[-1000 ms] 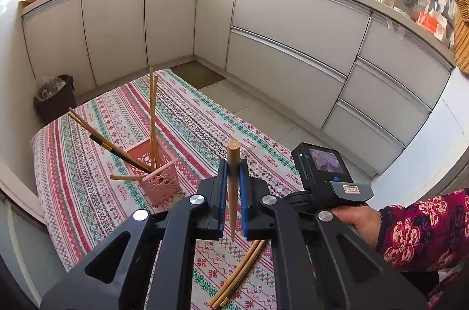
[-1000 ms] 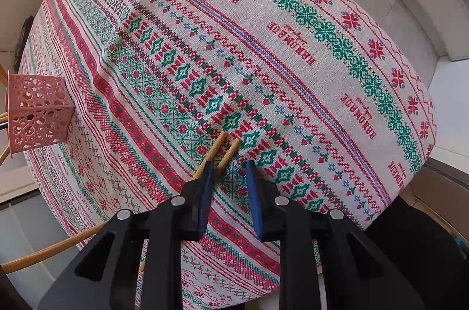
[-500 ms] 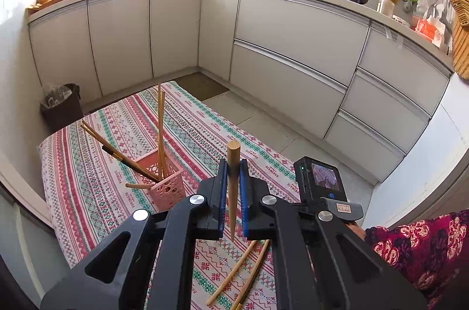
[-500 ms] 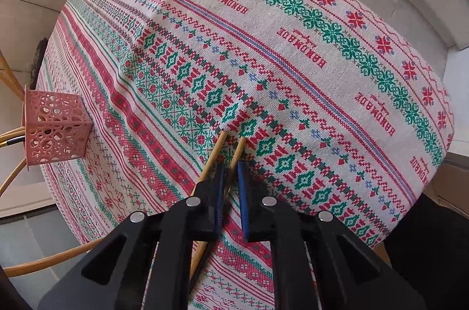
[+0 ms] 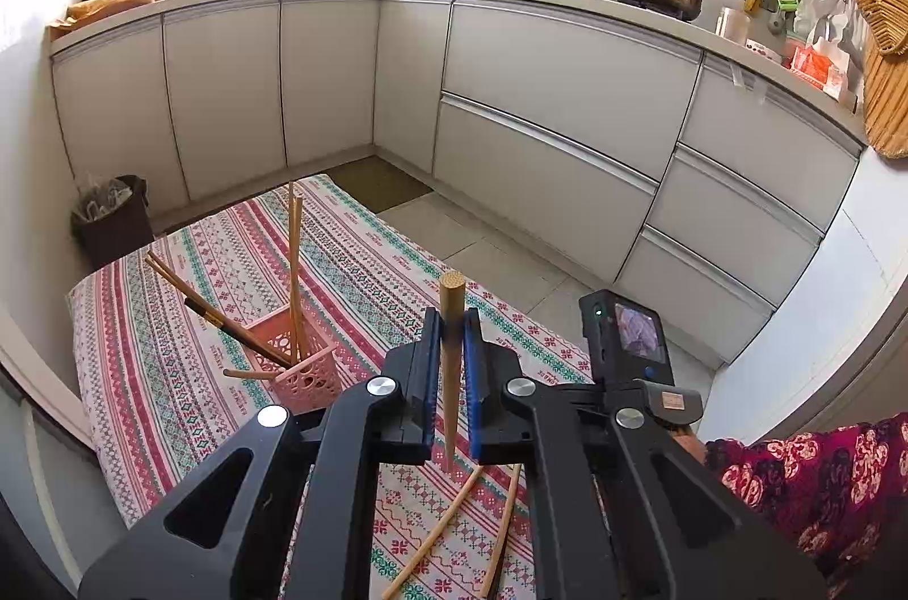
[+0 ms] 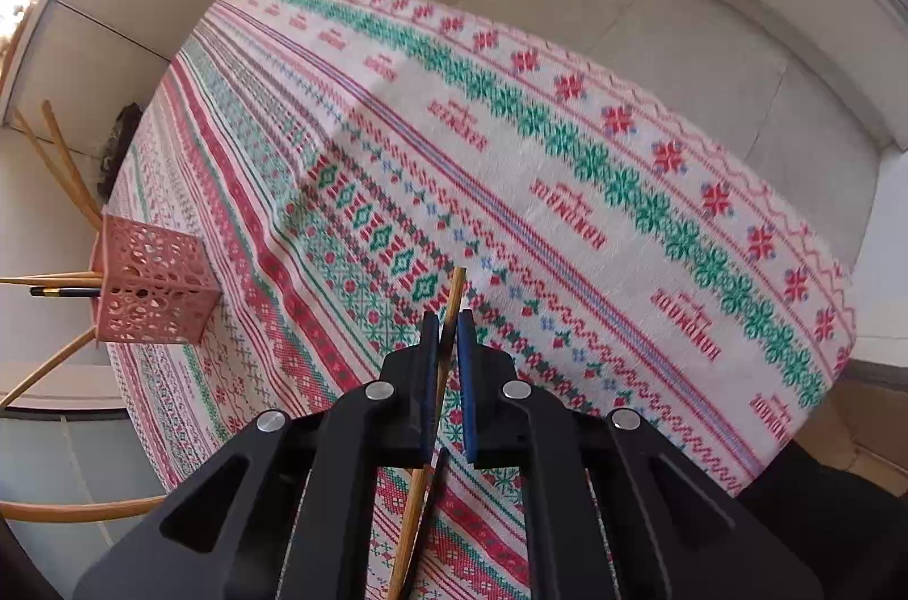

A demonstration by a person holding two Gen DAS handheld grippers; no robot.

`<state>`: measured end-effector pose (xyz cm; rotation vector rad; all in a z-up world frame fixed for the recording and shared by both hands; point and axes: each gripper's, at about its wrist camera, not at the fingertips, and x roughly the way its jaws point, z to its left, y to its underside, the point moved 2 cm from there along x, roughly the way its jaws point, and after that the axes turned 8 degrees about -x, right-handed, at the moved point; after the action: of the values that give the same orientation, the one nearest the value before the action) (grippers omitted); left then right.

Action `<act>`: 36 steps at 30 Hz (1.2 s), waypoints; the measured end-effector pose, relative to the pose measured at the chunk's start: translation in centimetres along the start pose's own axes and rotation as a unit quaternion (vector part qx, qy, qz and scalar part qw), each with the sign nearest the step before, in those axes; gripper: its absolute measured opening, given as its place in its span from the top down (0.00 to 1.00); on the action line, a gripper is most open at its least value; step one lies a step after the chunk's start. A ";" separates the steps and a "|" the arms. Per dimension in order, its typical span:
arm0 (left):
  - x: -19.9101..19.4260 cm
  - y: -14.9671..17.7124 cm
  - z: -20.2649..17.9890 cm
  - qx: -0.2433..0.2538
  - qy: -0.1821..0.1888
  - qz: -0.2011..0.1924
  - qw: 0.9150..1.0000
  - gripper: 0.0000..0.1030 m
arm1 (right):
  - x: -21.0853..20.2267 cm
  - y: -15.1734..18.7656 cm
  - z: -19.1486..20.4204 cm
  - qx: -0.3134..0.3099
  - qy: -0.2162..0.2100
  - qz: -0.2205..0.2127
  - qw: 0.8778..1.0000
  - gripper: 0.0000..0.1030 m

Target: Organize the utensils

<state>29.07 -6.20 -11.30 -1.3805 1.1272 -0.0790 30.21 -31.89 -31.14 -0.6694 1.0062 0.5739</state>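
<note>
My left gripper (image 5: pixel 451 344) is shut on a thick wooden stick (image 5: pixel 452 316) that stands upright between its blue pads, above the table. A pink perforated basket (image 5: pixel 295 361) on the patterned tablecloth holds several chopsticks (image 5: pixel 294 259); it also shows in the right wrist view (image 6: pixel 153 288) at the left. My right gripper (image 6: pixel 448 344) is shut on a wooden chopstick (image 6: pixel 451 310), lifted above the cloth. In the left wrist view two chopsticks (image 5: pixel 448 526) slant below my left gripper, beside the right gripper body (image 5: pixel 624 344).
The table with the striped cloth (image 6: pixel 567 180) ends at the right and far sides over a tiled floor (image 5: pixel 499 259). White kitchen cabinets (image 5: pixel 567 117) run behind. A dark bin (image 5: pixel 110 219) stands at the far left.
My right gripper closed on the chopstick and lifted it off the cloth. The left gripper rose a little, still holding its stick.
</note>
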 end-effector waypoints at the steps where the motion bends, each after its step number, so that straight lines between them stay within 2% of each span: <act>1: -0.1 -0.1 0.0 -0.002 0.001 -0.003 1.000 0.93 | -0.7 0.1 0.1 -0.009 -0.007 -0.014 1.000 0.93; 7: -0.9 -0.2 -0.4 -0.005 -0.006 -0.022 1.000 0.93 | -6.1 -0.1 0.7 -0.098 -0.019 -0.112 0.989 0.93; 11: -1.3 -0.3 -1.0 -0.008 -0.012 -0.030 0.999 0.93 | -10.3 1.4 1.9 -0.163 -0.033 -0.186 0.968 0.93; 15: -1.8 -0.1 -1.9 -0.017 -0.016 -0.043 0.999 0.93 | -13.1 2.9 4.2 -0.219 -0.048 -0.237 0.945 0.94; 19: -2.4 0.6 -2.3 -0.035 -0.023 -0.058 0.997 0.93 | -15.1 3.4 5.2 -0.243 -0.062 -0.257 0.933 0.95; 25: -3.6 0.3 -1.9 -0.073 -0.039 -0.074 0.994 0.93 | -17.7 2.6 5.4 -0.244 -0.085 -0.272 0.927 0.95; 31: -5.8 -2.9 -0.4 -0.100 -0.067 -0.113 0.986 0.93 | -21.4 1.2 7.0 -0.253 -0.115 -0.302 0.912 0.95; 36: -6.9 -6.1 1.1 -0.100 -0.099 -0.149 0.979 0.93 | -23.9 -0.7 9.4 -0.263 -0.135 -0.324 0.899 0.95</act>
<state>29.59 -2.71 -2.70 -1.6919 0.7719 -0.0429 25.93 -28.54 -6.04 -1.3012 0.3091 0.3247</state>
